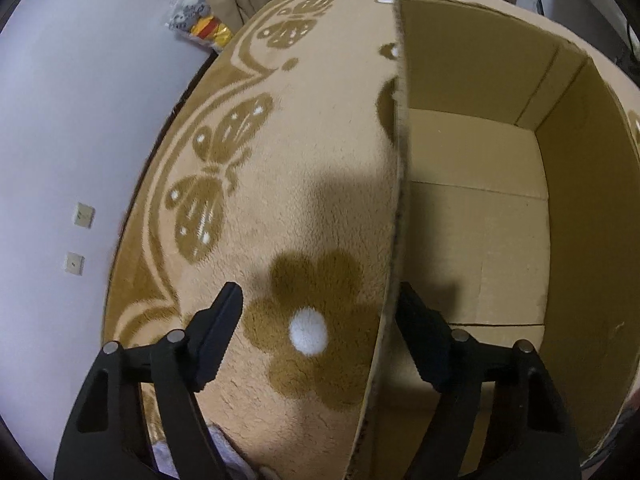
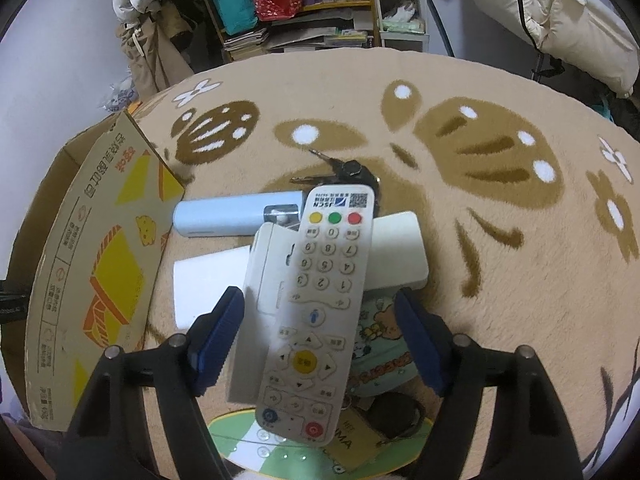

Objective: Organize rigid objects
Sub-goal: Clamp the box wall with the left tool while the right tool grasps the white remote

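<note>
In the right wrist view a white remote control (image 2: 320, 304) with coloured buttons lies on top of a pile on the tan carpet. My right gripper (image 2: 320, 336) is open, one blue-padded finger on each side of the remote. Beneath it lie white box-shaped devices (image 2: 396, 252), a pale blue case (image 2: 236, 216), a bunch of keys (image 2: 344, 170) and a cartoon-printed pouch (image 2: 380, 344). The printed cardboard box (image 2: 100, 264) stands to the left. In the left wrist view my left gripper (image 1: 316, 312) is open and straddles the wall of that cardboard box (image 1: 400, 184), which looks bare inside.
A flat white sheet (image 2: 208, 284) sits under the pile, and a yellow card (image 2: 352, 440) and a green round mat (image 2: 248, 440) lie near the bottom. Shelves with bags and bottles (image 2: 288, 0) stand beyond the carpet. A white wall (image 1: 60, 160) runs along the carpet's left.
</note>
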Available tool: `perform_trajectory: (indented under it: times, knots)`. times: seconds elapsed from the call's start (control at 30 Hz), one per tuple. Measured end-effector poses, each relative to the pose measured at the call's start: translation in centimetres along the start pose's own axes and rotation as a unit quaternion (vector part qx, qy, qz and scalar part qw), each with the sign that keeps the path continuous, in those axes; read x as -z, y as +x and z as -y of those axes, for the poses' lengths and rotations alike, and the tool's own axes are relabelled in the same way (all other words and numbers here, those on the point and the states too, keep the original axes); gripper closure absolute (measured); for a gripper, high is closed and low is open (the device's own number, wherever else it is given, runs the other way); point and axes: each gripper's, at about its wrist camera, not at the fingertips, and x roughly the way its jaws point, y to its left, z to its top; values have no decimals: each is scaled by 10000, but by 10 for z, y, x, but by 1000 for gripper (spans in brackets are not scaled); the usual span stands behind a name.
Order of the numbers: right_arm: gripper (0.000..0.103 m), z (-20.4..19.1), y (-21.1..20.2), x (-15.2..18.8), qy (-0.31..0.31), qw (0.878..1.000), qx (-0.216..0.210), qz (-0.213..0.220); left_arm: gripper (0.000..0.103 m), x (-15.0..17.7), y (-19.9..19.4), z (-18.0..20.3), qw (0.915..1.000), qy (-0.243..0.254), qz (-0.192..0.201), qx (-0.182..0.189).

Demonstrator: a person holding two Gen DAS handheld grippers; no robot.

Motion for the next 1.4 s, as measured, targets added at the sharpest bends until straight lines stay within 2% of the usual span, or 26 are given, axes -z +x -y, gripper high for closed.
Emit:
perform_trajectory:
  times: [0.1,0.13,0.2,0.33,0.5,0.57,0.63,0.77,0.93,1.17,1.4]
  knots:
    - [21,-8,0,4,-169,9998,78,14,53,1,-1,6,9998,108,-23,170]
    - [24,-11,0,6,-219,9998,29,-2,60,2,-1,8,9996,143,-32,225]
    - [35,-18,0,7,-314,9995,60,-42,70,2,-2,11,9993,195,-17,317]
    - [37,-18,1,8,-355,9993,39,-85,91,3,-2,14,9981,235,-35,564]
    - [37,-19,2,9,-381,9992,40,-140,92,4,-6,16,9979,297,-2,578]
    - [40,-19,1,9,-325,9994,18,-124,93,3,-7,14,9978,267,16,602]
    - [49,-18,1,10,-210,9997,-112,-107,93,4,-9,13,9980,269,34,564]
    - [58,-17,-2,13,-87,9997,-228,-24,93,4,-11,17,9982,314,61,504]
    - [59,-12,-13,10,65,9996,-142,229,93,4,-15,17,9981,259,107,543]
    - [59,6,-19,7,532,9978,-305,267,93,4,-18,13,9979,209,174,585]
    - [59,-13,-36,1,258,9972,-388,576,93,3,-21,11,9973,154,208,694]
